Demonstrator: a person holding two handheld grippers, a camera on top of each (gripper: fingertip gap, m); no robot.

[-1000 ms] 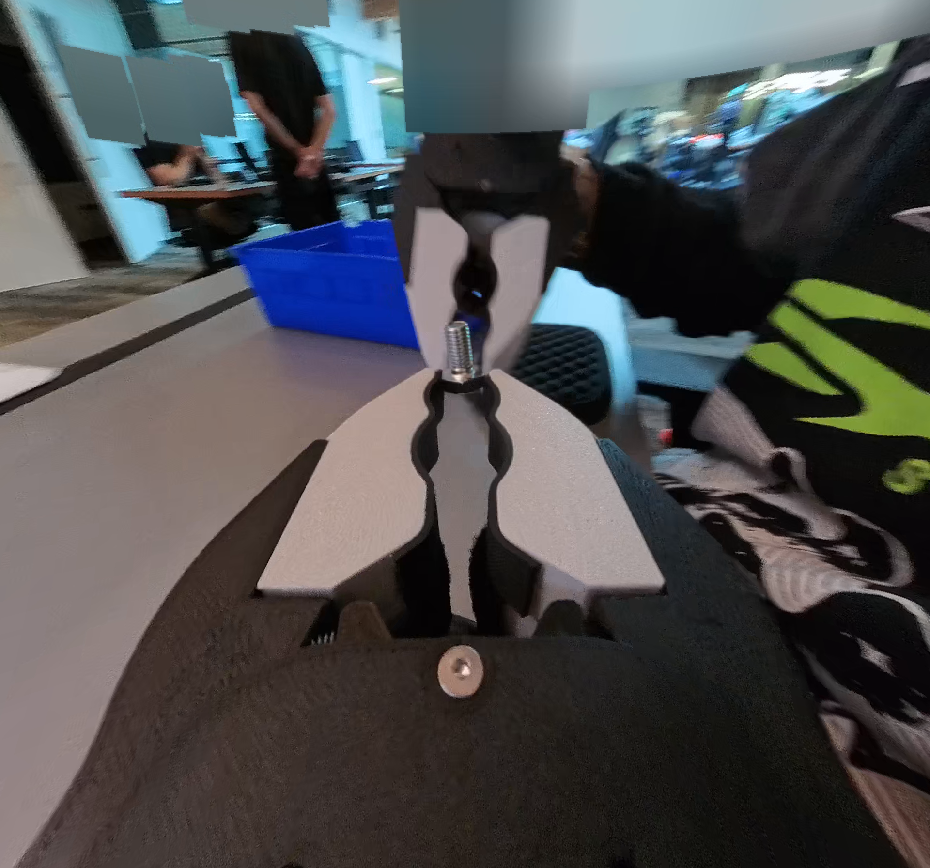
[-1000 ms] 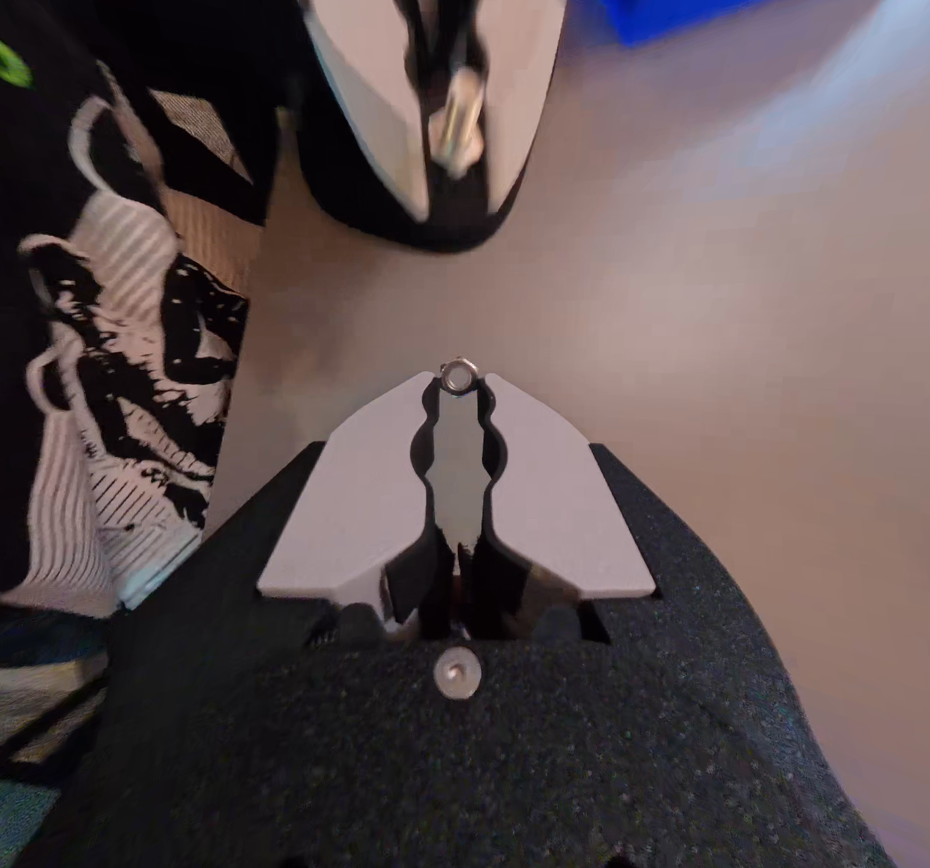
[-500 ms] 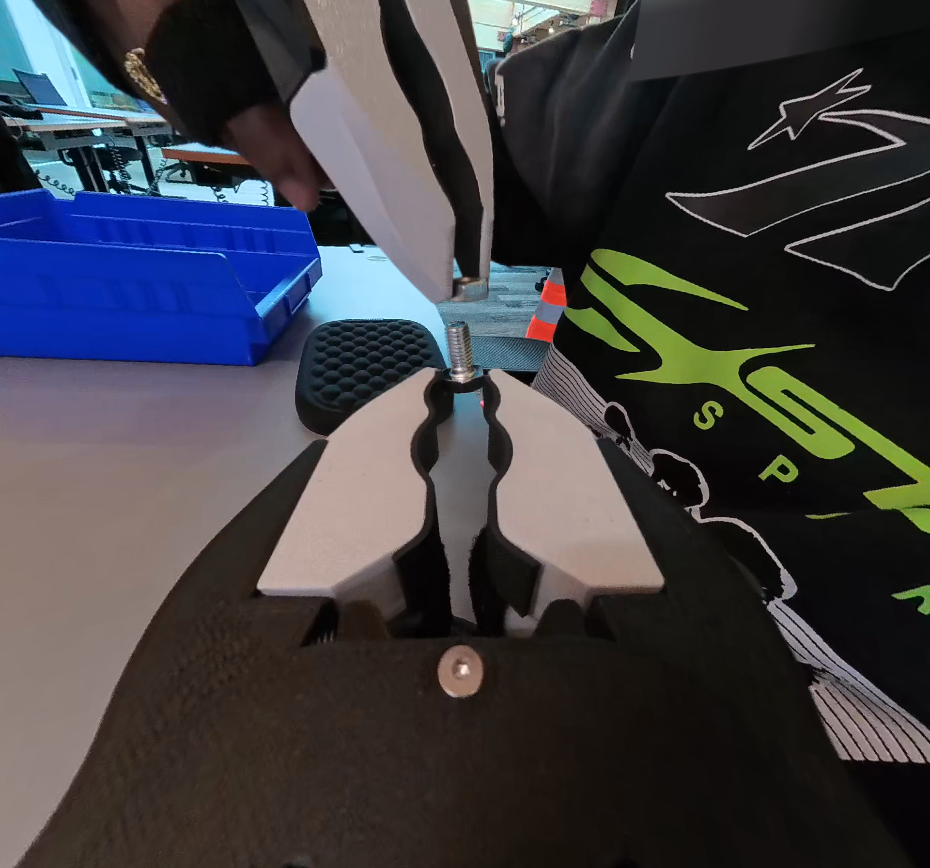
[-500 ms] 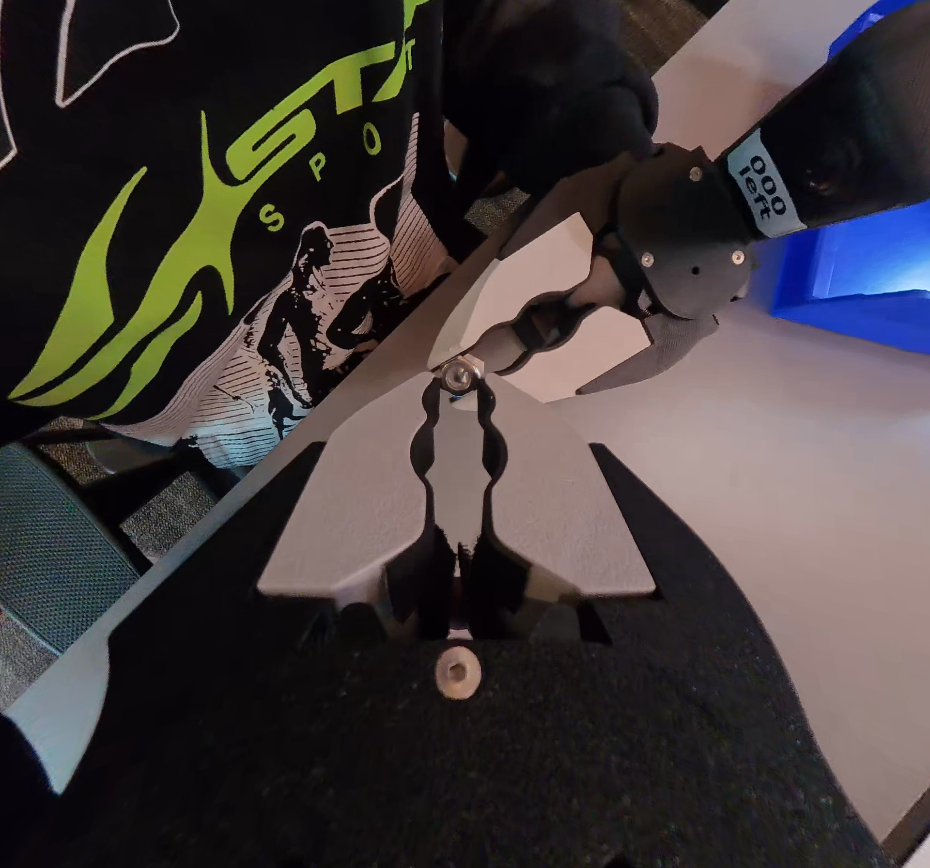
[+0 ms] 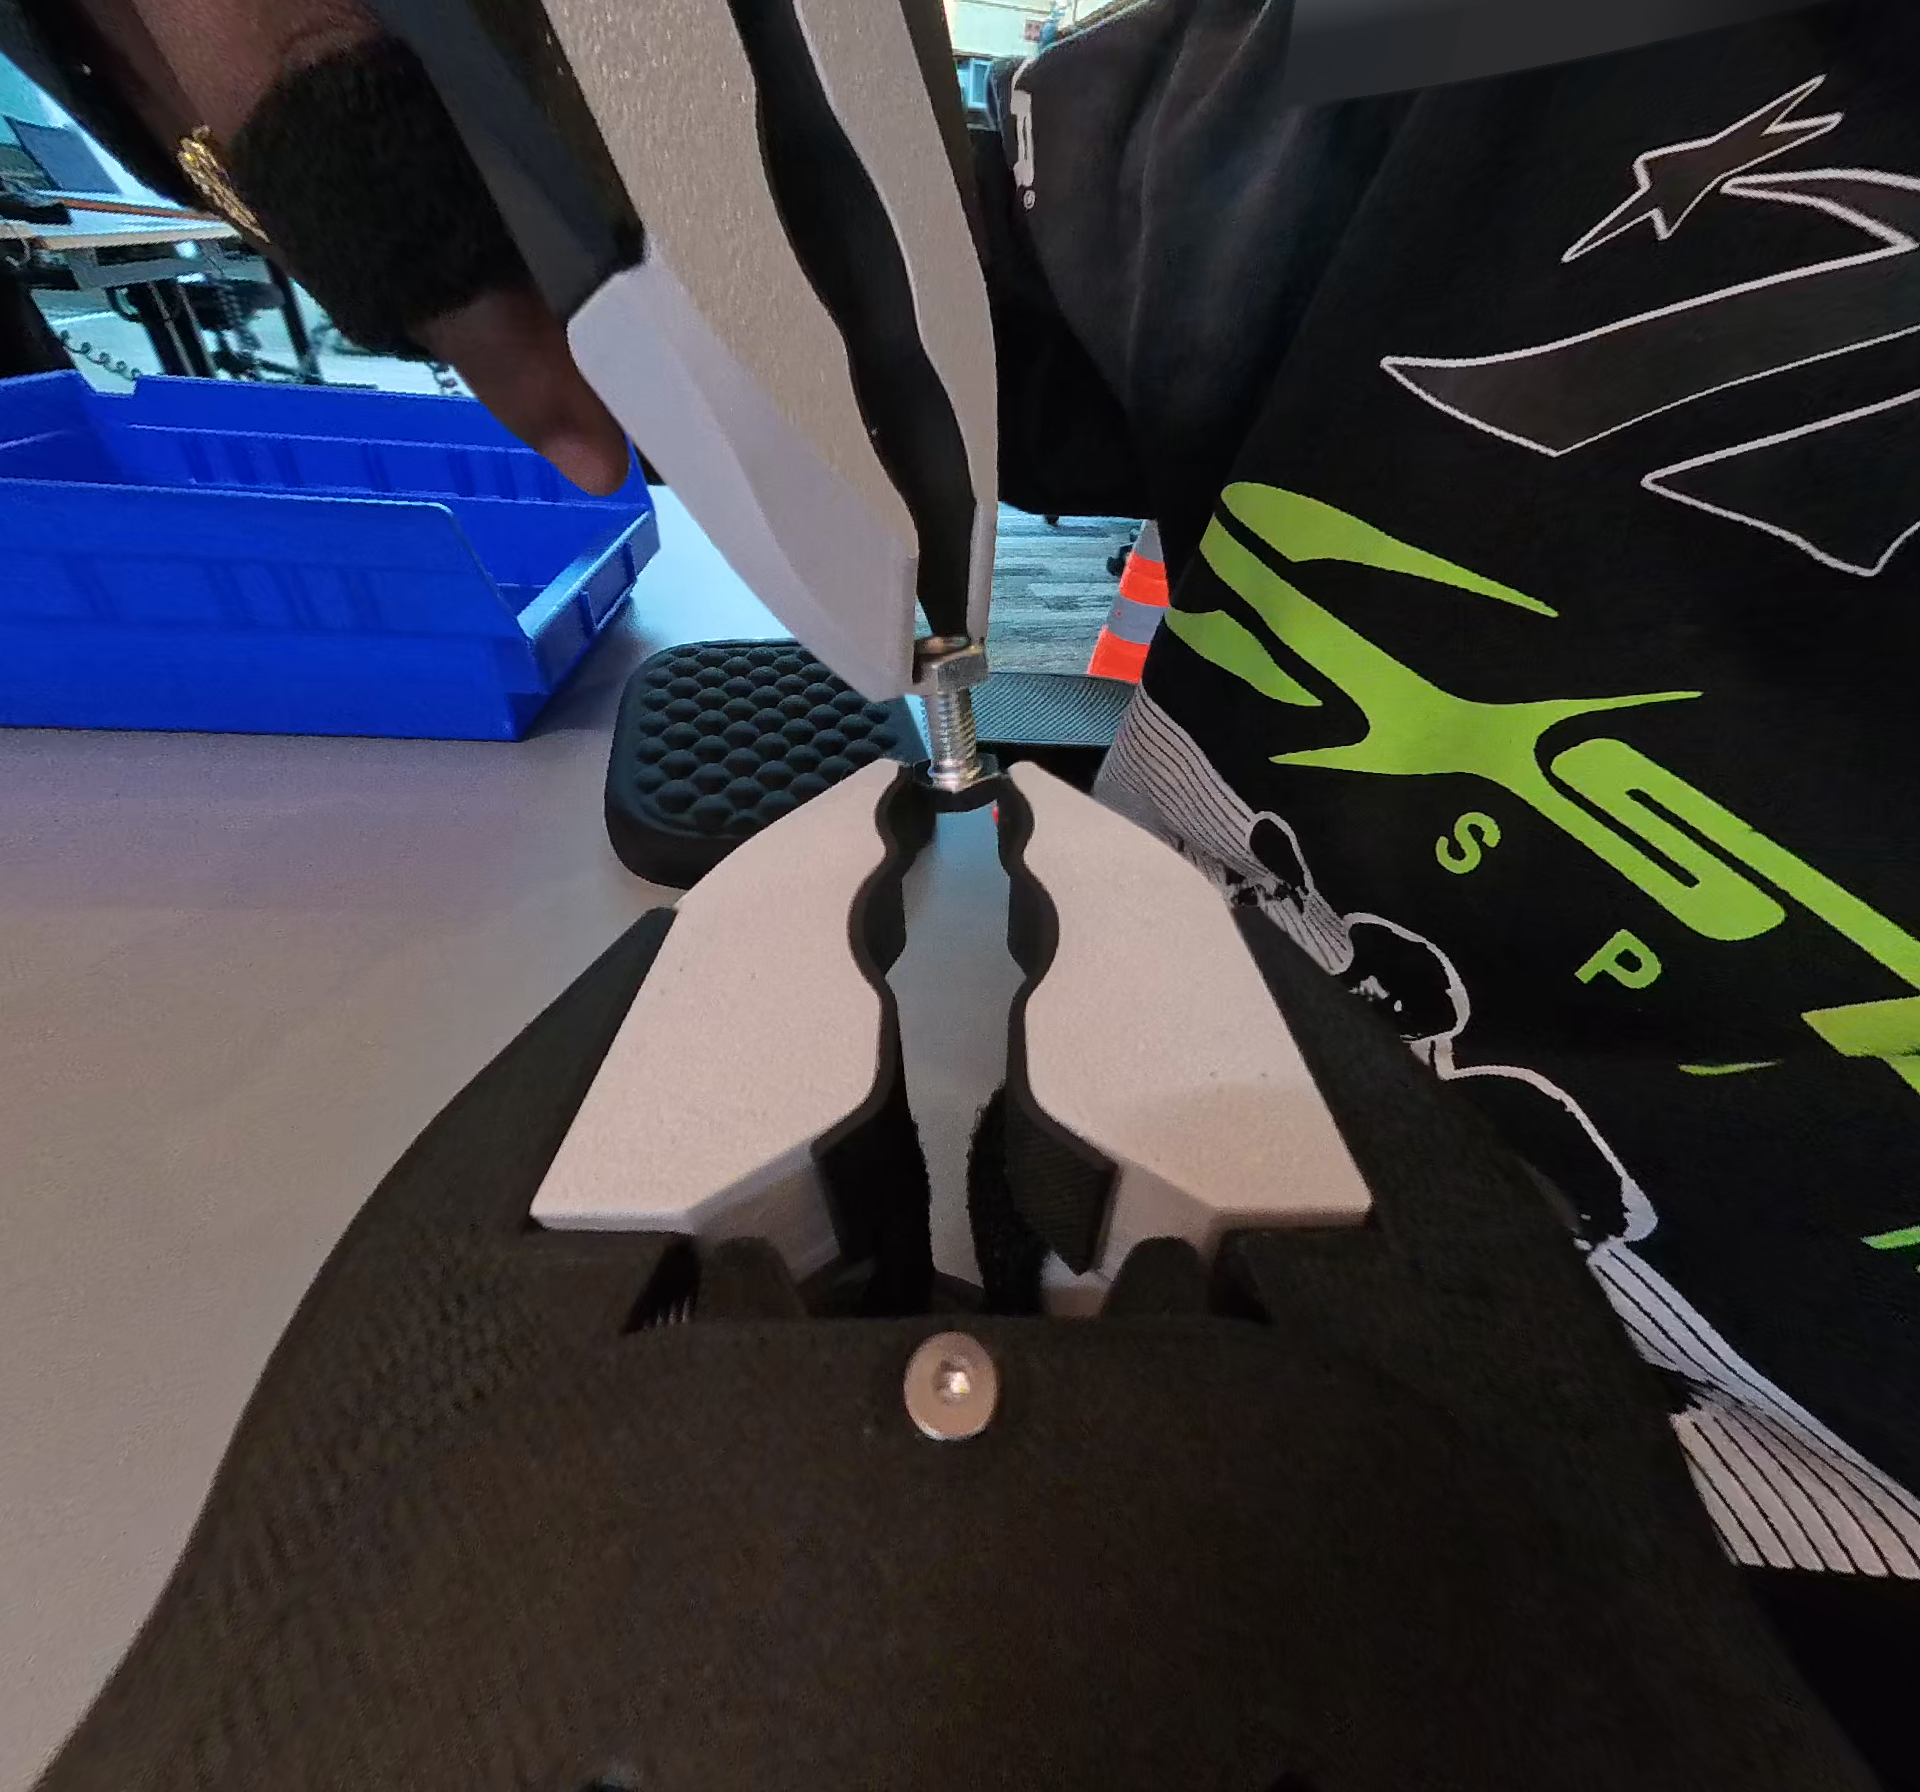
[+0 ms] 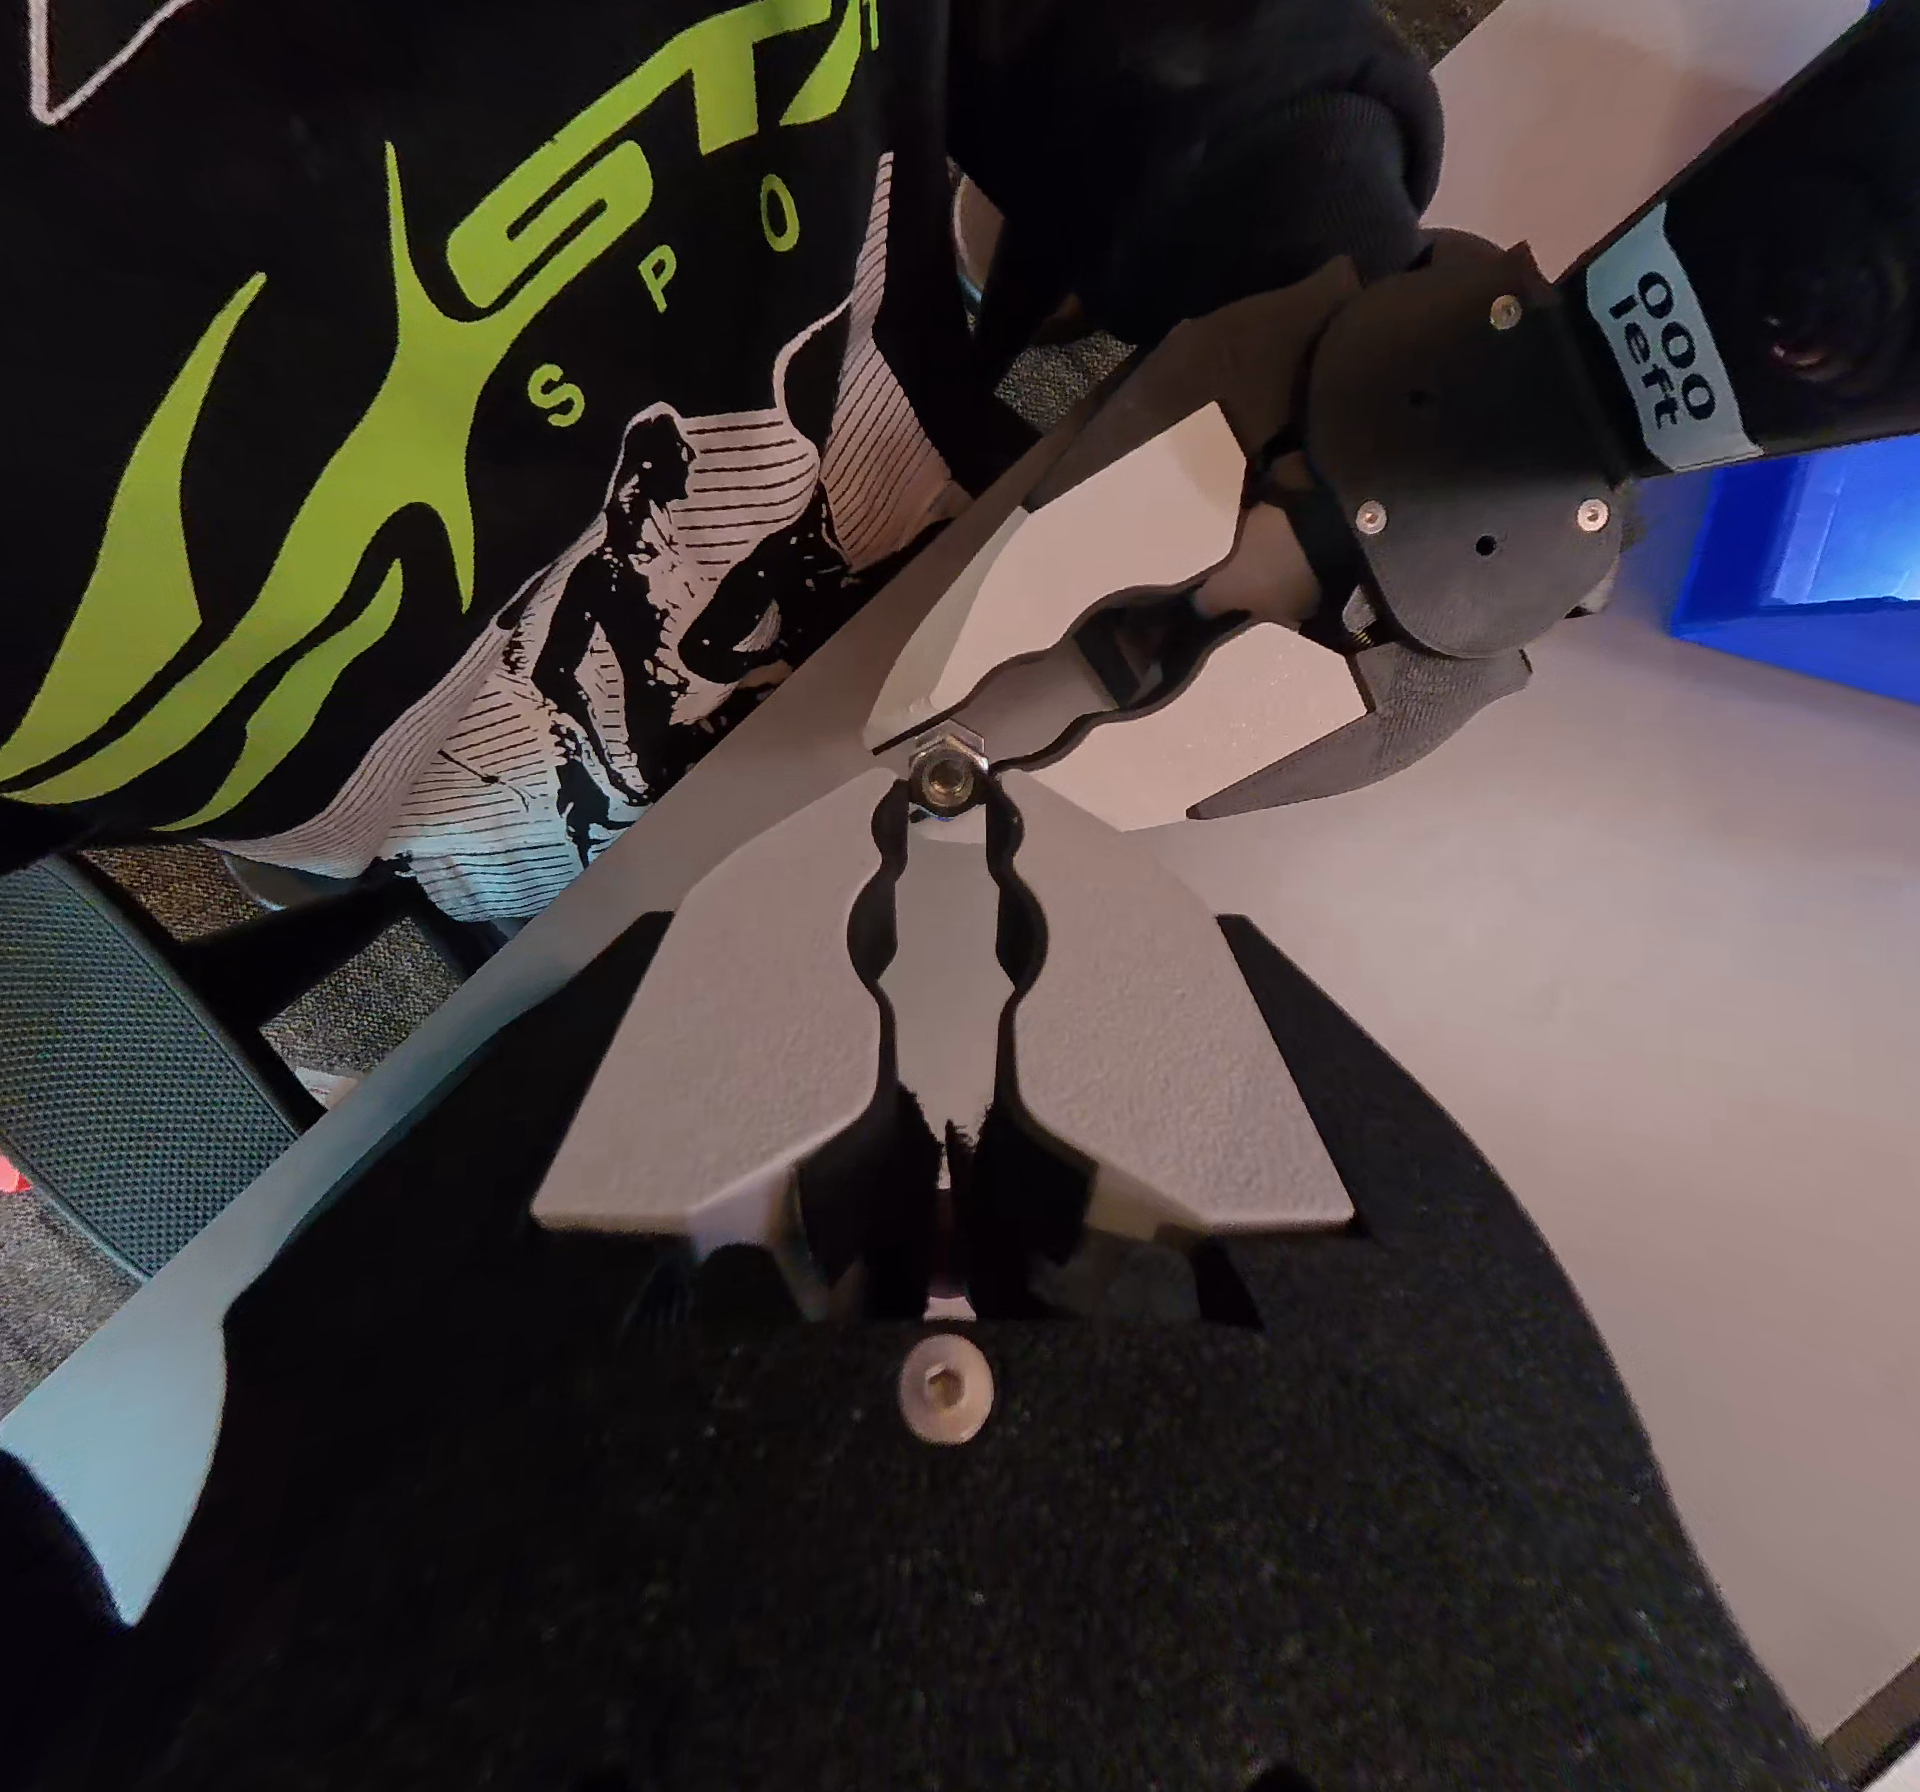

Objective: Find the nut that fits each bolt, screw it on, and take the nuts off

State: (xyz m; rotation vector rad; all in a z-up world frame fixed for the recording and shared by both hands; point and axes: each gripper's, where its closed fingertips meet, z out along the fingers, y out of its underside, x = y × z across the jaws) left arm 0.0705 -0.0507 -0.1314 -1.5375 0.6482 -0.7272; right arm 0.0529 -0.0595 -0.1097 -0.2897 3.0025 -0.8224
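Note:
In the left wrist view my left gripper [image 5: 958, 788] is shut on the head of a silver bolt [image 5: 954, 732], with its thread pointing up. My right gripper [image 5: 948, 646] comes down from above, shut on a silver hex nut [image 5: 951, 664] that sits on the tip of the bolt's thread. In the right wrist view my right gripper [image 6: 948, 799] pinches the nut [image 6: 943, 778] at its fingertips. The left gripper [image 6: 940, 740] reaches in from the upper right, and the bolt's hex head [image 6: 961, 734] shows just behind the nut.
A blue bin [image 5: 260, 547] stands on the grey table [image 5: 260, 963] to the left; it also shows in the right wrist view [image 6: 1808, 579]. A black dimpled pad [image 5: 748, 755] lies behind the grippers. The person's black shirt [image 5: 1558, 599] is close on the right. Less than 4 cm separates the two grippers' tips.
The right gripper has come down with the nut: half a second ago the nut hung just above the bolt's tip, now it sits on it. Both grasps are unchanged.

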